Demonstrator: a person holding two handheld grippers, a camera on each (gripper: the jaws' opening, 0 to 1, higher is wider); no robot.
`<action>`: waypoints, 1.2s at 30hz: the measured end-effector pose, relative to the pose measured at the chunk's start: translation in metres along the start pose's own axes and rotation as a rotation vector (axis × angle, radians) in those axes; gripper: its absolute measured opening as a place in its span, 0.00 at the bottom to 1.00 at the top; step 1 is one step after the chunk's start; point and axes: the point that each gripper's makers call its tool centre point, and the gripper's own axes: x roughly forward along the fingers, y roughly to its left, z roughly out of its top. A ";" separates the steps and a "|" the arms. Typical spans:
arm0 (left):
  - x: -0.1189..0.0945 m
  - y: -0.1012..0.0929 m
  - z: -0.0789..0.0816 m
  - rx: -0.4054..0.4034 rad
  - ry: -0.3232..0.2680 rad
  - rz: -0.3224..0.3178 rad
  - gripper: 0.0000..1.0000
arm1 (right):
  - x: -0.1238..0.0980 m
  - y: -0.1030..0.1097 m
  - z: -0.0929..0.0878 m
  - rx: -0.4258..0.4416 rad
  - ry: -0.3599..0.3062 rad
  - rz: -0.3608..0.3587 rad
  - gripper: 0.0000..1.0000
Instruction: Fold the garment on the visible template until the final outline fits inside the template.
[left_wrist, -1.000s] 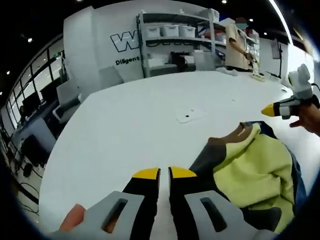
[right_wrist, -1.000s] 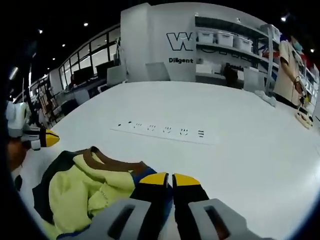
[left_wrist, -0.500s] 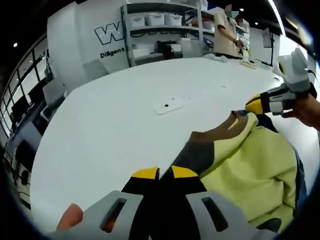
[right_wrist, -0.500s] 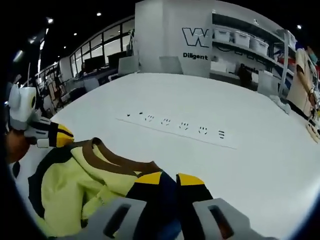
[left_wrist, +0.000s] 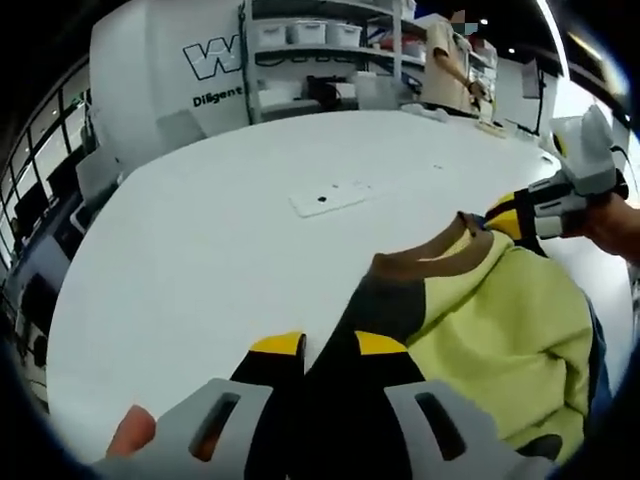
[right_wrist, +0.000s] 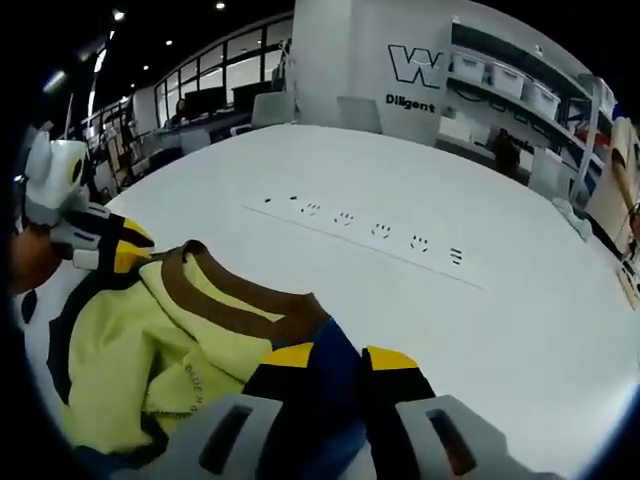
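A yellow-green garment (left_wrist: 500, 330) with a brown collar (left_wrist: 430, 258) and dark grey and blue panels lies crumpled on the white table (left_wrist: 200, 260). My left gripper (left_wrist: 329, 346) is open, with the garment's dark grey edge between its jaws. My right gripper (right_wrist: 339, 357) is open too, and blue fabric of the garment (right_wrist: 150, 350) lies between its jaws. The right gripper (left_wrist: 507, 213) also comes into the left gripper view, its tips at the collar's far end. The left gripper (right_wrist: 125, 248) reaches into the right gripper view beside the collar (right_wrist: 230, 300).
A flat socket plate (left_wrist: 330, 197) is set in the table beyond the garment, and a row of sockets (right_wrist: 380, 232) runs across it. Shelves with bins (left_wrist: 310, 40) and a person (left_wrist: 445, 60) stand behind the table. Hands hold both grippers.
Both grippers have moved forward onto the garment and their jaws have spread apart. Fabric now lies between each pair of jaws, and the collar sits closer in both views.
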 end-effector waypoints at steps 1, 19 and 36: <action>0.000 -0.001 0.000 0.000 -0.001 -0.005 0.19 | 0.000 0.000 0.000 -0.003 0.000 0.000 0.15; 0.002 -0.018 0.001 0.021 -0.021 -0.041 0.06 | -0.002 0.008 -0.001 0.021 -0.001 0.033 0.00; -0.010 -0.006 0.030 0.084 -0.118 0.015 0.04 | -0.025 0.000 0.027 -0.050 -0.143 -0.012 0.00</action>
